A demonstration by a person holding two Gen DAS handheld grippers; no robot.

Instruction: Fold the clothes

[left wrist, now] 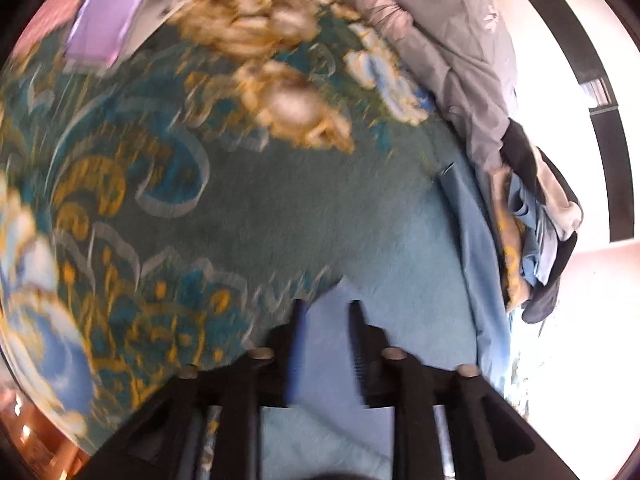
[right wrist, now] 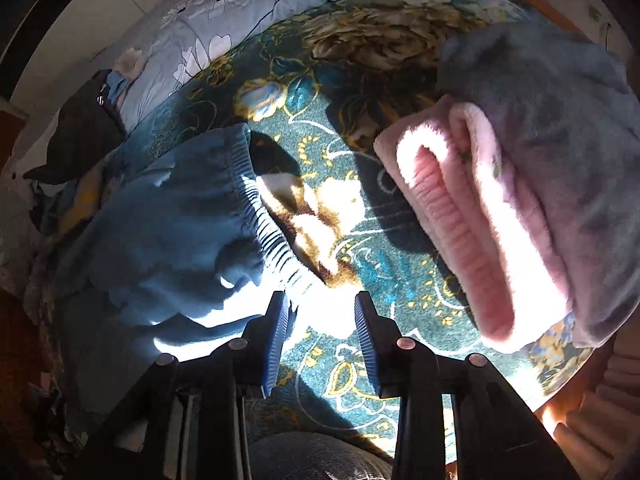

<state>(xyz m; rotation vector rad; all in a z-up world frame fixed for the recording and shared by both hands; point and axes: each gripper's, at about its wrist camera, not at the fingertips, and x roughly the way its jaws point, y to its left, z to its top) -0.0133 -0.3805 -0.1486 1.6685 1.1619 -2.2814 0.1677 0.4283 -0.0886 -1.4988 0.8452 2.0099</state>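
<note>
My right gripper [right wrist: 322, 312] jaws apart over the bright ribbed waistband, blue fleece trousers [right wrist: 168, 232] at left of frame, long axis running upper left, my left gripper [left wrist: 325, 316] jaws apart above smooth blue fabric, plush floral blanket [right wrist: 360, 216] beneath.

Blue garment [right wrist: 168, 216] fleecy cloth; pink garment [right wrist: 460, 216] plush; blanket [right wrist: 360, 240] napped.

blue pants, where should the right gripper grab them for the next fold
Probably the ribbed waistband of the blue pants. It runs as a thick, raised edge toward the open right gripper, its near end just past the left fingertip. Come from above and slide one finger under that free edge off the blanket side; the rest lies in flat, loose folds.
</note>
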